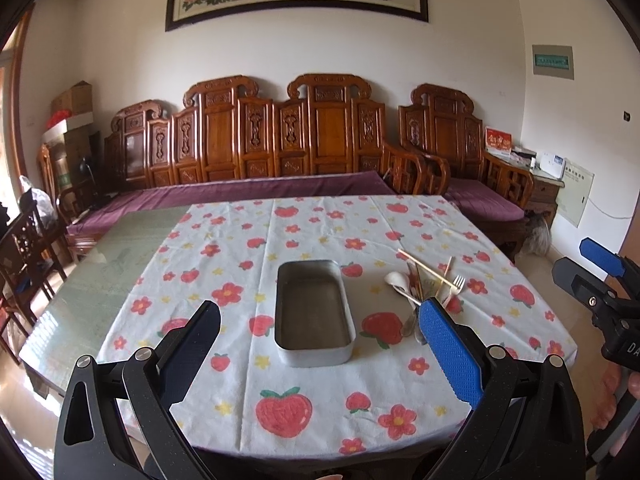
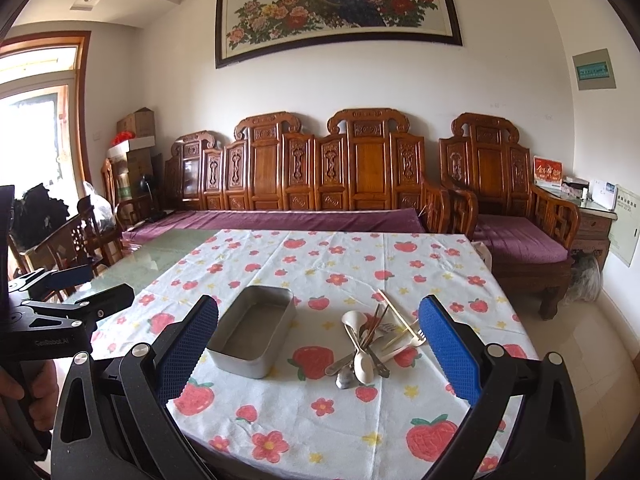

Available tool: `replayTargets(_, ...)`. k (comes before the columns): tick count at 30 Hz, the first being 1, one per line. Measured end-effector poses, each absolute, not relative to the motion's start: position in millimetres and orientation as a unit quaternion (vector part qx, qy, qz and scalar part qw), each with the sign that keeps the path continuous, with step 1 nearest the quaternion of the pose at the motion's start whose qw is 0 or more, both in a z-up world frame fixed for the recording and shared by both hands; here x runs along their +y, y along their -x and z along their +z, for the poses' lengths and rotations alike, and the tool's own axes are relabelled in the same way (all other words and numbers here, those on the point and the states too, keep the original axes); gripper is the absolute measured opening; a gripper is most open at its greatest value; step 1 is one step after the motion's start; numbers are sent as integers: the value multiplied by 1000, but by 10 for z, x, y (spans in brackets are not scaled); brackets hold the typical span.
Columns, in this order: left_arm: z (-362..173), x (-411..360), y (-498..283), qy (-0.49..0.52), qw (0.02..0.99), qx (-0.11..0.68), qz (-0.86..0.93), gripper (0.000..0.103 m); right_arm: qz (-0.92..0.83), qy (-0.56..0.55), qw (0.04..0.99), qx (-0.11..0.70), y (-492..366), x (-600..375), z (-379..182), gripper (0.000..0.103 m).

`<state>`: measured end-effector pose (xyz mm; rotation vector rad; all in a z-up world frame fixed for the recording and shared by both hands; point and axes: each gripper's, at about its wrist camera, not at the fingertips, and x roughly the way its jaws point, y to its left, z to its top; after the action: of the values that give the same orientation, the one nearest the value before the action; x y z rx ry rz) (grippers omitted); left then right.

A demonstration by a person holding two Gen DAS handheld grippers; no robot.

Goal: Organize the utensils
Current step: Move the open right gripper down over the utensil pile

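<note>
An empty metal tray [image 1: 344, 354] [image 2: 236, 356] lies on the strawberry-print tablecloth [image 1: 304, 232] [image 2: 320, 400]. Right of it is a heap of utensils [image 1: 424, 286] [image 2: 370, 340]: white spoons, metal spoons, a fork, chopsticks. My left gripper [image 1: 320, 344] hovers open above the near table edge, the tray between its blue-padded fingers [image 1: 450, 352], and holds nothing. My right gripper [image 2: 318, 344] is open too, framing the tray and the heap, nothing in it. The right gripper also shows at the right edge of the left wrist view [image 1: 588, 264]. The left gripper shows at the left of the right wrist view [image 2: 80, 288].
Bare glass tabletop [image 1: 112, 264] lies left of the cloth. A carved wooden bench with purple cushions [image 2: 280, 216] runs behind the table, an armchair [image 2: 512, 216] to the right, dark chairs [image 1: 28, 248] on the left. A hand [image 2: 24, 384] grips the left tool's handle.
</note>
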<state>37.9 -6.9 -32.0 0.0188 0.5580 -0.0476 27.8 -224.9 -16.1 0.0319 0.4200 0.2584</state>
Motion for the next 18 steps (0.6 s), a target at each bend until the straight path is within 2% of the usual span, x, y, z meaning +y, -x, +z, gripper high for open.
replayTargets(4, -524, -74, -584, -6, 955, 295, -36, 97, 119, -13, 967, 224, -507, -2341, -351, 98)
replayTargets(15, -1005, -264, -1127, -19, 937, 342, -66, 97, 117, -7, 937, 328, -1400, -2599, -1180, 61)
replayTargets(18, -1135, -317, -1232, -20, 932, 354, -71, 97, 116, -4, 928, 354, -1601, -2614, -1455, 58)
